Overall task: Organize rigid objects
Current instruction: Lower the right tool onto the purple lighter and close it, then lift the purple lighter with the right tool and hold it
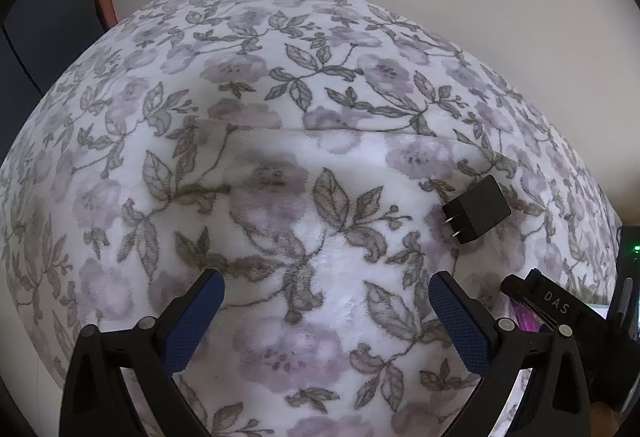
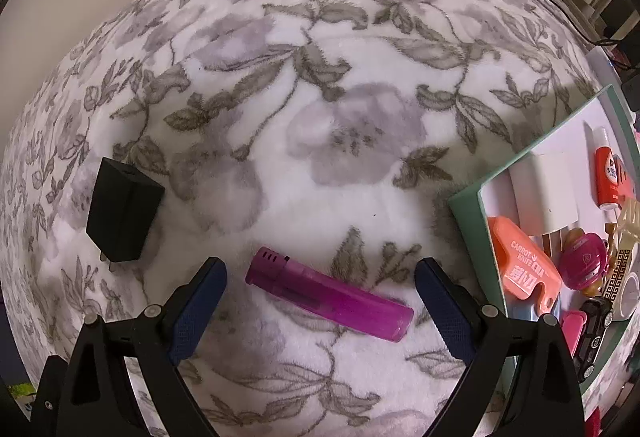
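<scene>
A purple lighter point(image 2: 330, 299) lies on the floral blanket point(image 2: 320, 117), right between the spread fingers of my right gripper point(image 2: 320, 277), which is open and not touching it. A black plug adapter point(image 2: 122, 211) rests to the lighter's left; in the left wrist view the same black plug adapter point(image 1: 478, 209) sits ahead and right of my left gripper point(image 1: 326, 289), which is open with only blanket between its fingers. A green-rimmed tray point(image 2: 470, 221) at the right holds an orange carrot knife point(image 2: 528, 265), a white charger point(image 2: 548, 189) and several small items.
The floral blanket point(image 1: 280, 157) covers a soft, rounded surface. A pale wall lies behind it. A dark door or cabinet point(image 1: 40, 29) stands at the far left. Black cables point(image 2: 576, 25) run past the tray at the upper right. The other gripper's body point(image 1: 556, 309) shows at the lower right.
</scene>
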The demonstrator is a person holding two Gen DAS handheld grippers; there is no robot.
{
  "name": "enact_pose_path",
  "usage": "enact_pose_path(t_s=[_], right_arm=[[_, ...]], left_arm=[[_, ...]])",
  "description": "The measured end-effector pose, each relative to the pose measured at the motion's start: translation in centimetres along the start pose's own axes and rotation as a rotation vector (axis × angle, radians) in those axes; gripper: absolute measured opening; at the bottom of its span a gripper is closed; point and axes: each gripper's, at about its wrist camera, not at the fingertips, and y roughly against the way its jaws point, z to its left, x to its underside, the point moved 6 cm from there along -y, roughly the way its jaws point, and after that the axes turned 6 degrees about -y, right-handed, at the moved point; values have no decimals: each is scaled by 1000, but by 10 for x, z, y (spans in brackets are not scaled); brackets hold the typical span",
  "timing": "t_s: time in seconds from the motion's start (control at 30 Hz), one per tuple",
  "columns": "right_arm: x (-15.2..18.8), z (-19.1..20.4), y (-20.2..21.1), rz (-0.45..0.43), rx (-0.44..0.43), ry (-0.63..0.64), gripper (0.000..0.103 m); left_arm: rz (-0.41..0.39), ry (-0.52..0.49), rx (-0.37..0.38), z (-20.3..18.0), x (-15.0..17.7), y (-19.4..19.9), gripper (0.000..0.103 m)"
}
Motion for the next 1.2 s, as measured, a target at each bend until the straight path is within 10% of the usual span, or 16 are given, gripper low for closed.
enact_pose_path(t_s=[0.43,1.2], right_arm=[[-2,-5,8,-30,40,4,57],[8,-20,38,42,-49,175,55]], left_arm=[[14,-22,10,-6,2,-8,103],[15,-43,20,-19,4,-10,103]])
